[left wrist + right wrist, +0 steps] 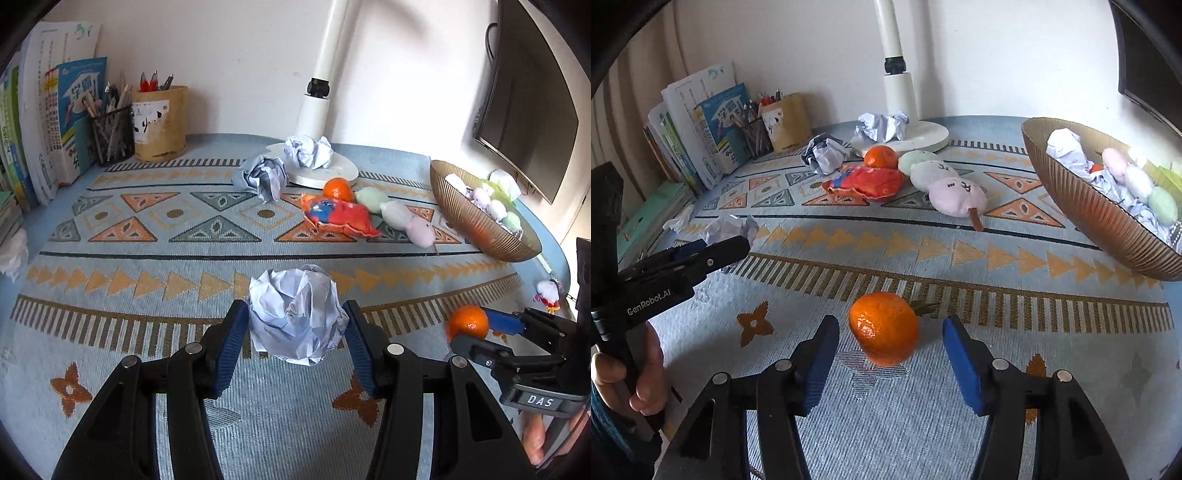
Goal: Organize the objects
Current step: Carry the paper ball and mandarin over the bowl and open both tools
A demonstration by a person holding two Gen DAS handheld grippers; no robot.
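Left gripper [295,321] clamps a crumpled paper ball [295,314] over the patterned cloth [155,236], while right gripper [891,332], jaws wide, brackets an orange [884,326] untouched, brown bowl [1082,206] at 2 o'clock.

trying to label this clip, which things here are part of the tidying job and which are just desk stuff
Job things:
paper ball between the left gripper fingers
tangerine at the right gripper
second tangerine
plush skewer
red pouch
bowl

Just lying about:
lamp
books
pen holders
monitor
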